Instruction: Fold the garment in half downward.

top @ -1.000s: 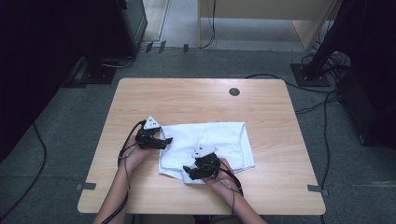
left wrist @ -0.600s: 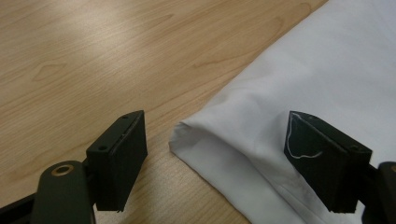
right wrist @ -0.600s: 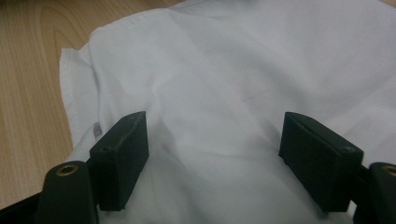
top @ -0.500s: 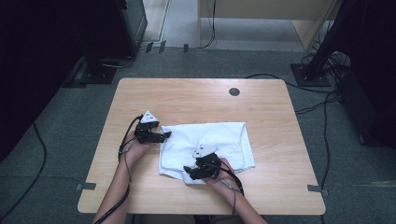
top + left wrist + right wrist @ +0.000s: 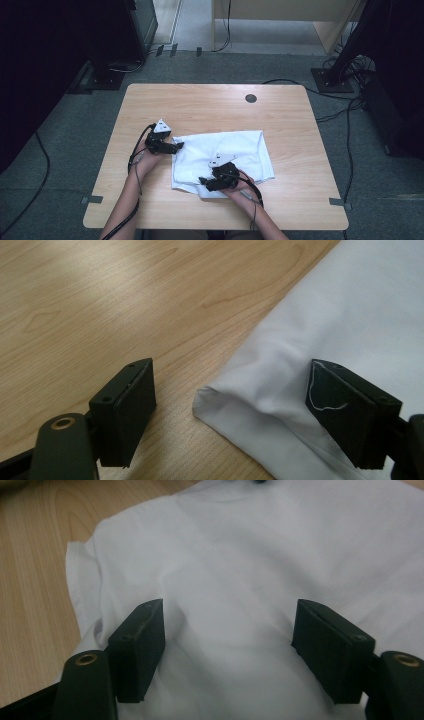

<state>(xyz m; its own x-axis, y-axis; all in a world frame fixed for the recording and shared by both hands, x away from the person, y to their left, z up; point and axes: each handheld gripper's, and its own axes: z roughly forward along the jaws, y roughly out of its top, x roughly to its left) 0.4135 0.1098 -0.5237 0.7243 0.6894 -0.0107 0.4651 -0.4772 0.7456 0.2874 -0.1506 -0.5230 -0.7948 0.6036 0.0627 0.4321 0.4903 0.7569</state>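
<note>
Lying flat on the wooden table [image 5: 210, 107], a white garment [image 5: 240, 150] sits toward the near side, roughly centred, with loose folds along its near edge. In the high view the left gripper [image 5: 175, 146] rests at the garment's left corner, and the right gripper [image 5: 204, 181] lies over the near edge of the cloth.

Left gripper view: jaws stand wide. One jaw is over bare wood, the other over white fabric. The folded corner of the garment [image 5: 235, 400] lies between them. Pads do not press on it.

Right gripper view: jaws apart, both low over the white garment [image 5: 240, 580], with a gentle ridge of cloth between them. These jaws have just been closing; no pinch on the fabric is seen. Bare wood shows at the left of that view.
</note>
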